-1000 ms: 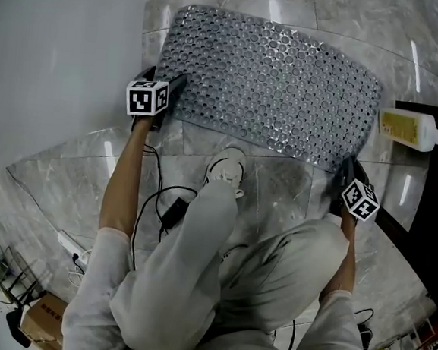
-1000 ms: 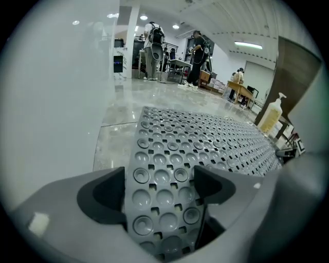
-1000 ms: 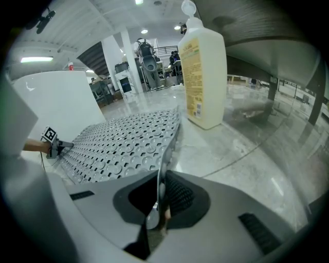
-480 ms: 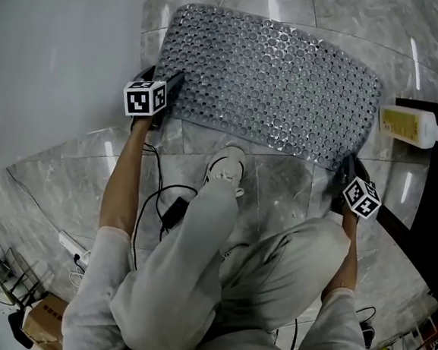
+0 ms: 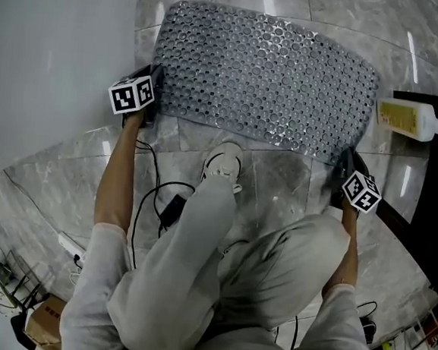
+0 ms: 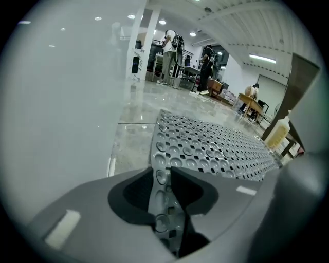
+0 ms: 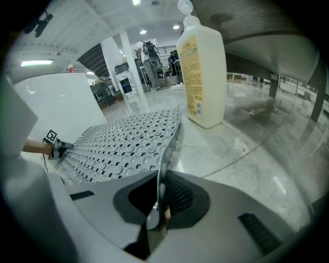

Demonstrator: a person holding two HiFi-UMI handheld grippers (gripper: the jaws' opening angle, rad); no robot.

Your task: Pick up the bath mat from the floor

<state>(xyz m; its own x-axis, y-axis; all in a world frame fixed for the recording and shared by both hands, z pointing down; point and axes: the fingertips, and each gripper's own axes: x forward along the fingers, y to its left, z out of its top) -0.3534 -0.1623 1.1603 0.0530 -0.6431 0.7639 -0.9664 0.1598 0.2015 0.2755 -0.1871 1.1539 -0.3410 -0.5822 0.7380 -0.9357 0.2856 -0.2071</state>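
— Where is the bath mat (image 5: 265,79)?
— Spread on the marble floor (image 5: 279,179) beside the white wall (image 5: 54,57), its right edge near a pump bottle (image 5: 406,120).
— Why a gripper at each near corner?
— Probably so the floppy sheet comes up evenly. The left gripper (image 6: 167,180) has just been closing and now pinches the left corner's edge. The right gripper (image 7: 158,200) is clamped on the right corner.
— And the count?
— One mat, two grippers, one bottle, and one shoe (image 5: 224,163) just short of the mat's near edge
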